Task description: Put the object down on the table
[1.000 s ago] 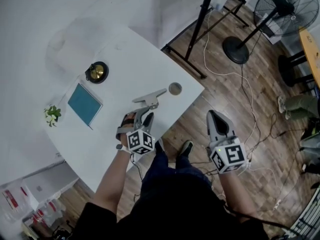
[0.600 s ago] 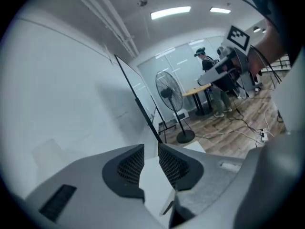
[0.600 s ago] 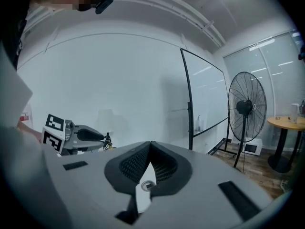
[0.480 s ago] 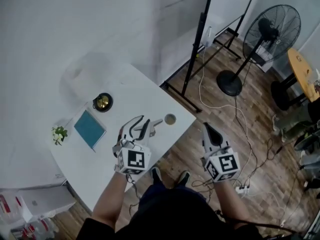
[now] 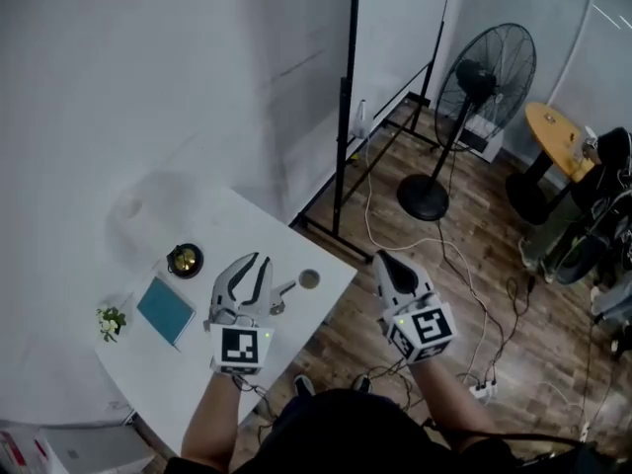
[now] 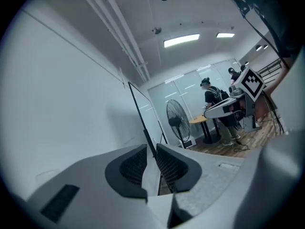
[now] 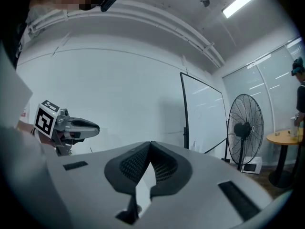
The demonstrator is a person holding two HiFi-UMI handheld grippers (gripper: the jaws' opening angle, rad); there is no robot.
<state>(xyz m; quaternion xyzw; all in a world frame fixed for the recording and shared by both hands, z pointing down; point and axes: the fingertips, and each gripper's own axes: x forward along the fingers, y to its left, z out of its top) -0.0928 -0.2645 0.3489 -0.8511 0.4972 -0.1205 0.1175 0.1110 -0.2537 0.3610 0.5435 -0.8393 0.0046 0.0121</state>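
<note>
Left gripper [image 5: 247, 271] hovering over white table [image 5: 158, 358], jaws standing apart, gripping nothing. Grey metal object [image 5: 285, 290] lying on the table just beside it, near small cup [image 5: 309, 279]. Right gripper [image 5: 383, 262] pinched closed, empty, hanging over the floor. Gripper views showing fan [image 7: 245, 128], missing the object.

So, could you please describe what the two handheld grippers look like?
The left gripper and right gripper are alike: light grey moulded bodies, black ribbed pads, and a white cube with black square markers behind. A green light shows on the right one.
</note>
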